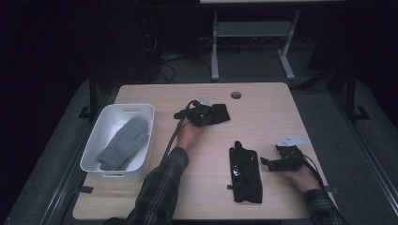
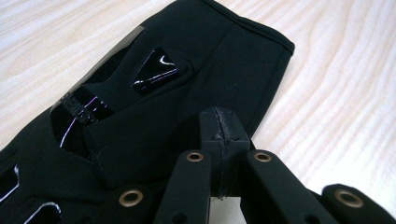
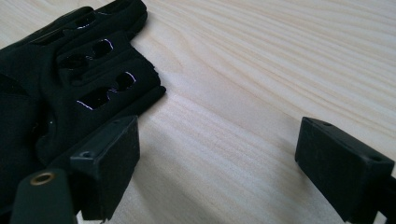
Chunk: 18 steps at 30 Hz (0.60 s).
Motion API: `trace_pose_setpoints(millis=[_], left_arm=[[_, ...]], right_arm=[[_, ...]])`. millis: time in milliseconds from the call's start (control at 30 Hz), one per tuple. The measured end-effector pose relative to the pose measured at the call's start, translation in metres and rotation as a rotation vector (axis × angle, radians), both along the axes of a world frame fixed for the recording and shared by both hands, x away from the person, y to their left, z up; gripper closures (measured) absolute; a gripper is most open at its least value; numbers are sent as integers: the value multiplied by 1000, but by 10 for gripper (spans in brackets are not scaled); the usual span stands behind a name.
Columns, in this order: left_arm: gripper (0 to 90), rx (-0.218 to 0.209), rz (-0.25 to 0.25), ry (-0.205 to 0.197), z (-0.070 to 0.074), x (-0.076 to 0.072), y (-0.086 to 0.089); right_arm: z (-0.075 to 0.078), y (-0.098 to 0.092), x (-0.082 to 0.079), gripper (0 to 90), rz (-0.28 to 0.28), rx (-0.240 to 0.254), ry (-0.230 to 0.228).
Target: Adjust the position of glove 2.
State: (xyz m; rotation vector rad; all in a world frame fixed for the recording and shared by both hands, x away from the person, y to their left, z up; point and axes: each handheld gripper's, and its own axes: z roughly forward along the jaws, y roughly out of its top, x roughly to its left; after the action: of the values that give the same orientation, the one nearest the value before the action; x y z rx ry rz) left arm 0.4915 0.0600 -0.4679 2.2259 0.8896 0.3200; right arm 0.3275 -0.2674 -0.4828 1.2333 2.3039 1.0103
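A black glove [image 1: 219, 114] lies at the middle of the wooden table [image 1: 263, 112], toward the back. My left gripper [image 1: 201, 111] is over its near edge. In the left gripper view the jaws are pressed together, and the shut left gripper [image 2: 219, 125] rests against the glove [image 2: 154, 107]; no fabric shows between the pads. A second black glove [image 1: 245, 172] lies flat near the front. My right gripper [image 1: 268, 163] sits just to its right, pointing at it. In the right gripper view the right gripper [image 3: 224, 163] stands wide open over bare wood, with that glove [image 3: 56, 88] beside its left jaw.
A white bin [image 1: 136, 108] stands at the table's left edge with a grey mitten [image 1: 124, 143] lying in it. A round cable hole [image 1: 236, 95] is near the back edge. A metal frame [image 1: 253, 33] stands beyond the table.
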Motion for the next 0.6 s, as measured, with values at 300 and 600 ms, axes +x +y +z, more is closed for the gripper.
trace_pose_setpoints(millis=[300, 600], left_arm=[[894, -24, -21, 20, 0, -28, 17], [894, -29, -70, 61, 2, -60, 27]], right_arm=[[0, 1, 0, 137, -7, 5, 5], [0, 1, 0, 137, -5, 2, 7]])
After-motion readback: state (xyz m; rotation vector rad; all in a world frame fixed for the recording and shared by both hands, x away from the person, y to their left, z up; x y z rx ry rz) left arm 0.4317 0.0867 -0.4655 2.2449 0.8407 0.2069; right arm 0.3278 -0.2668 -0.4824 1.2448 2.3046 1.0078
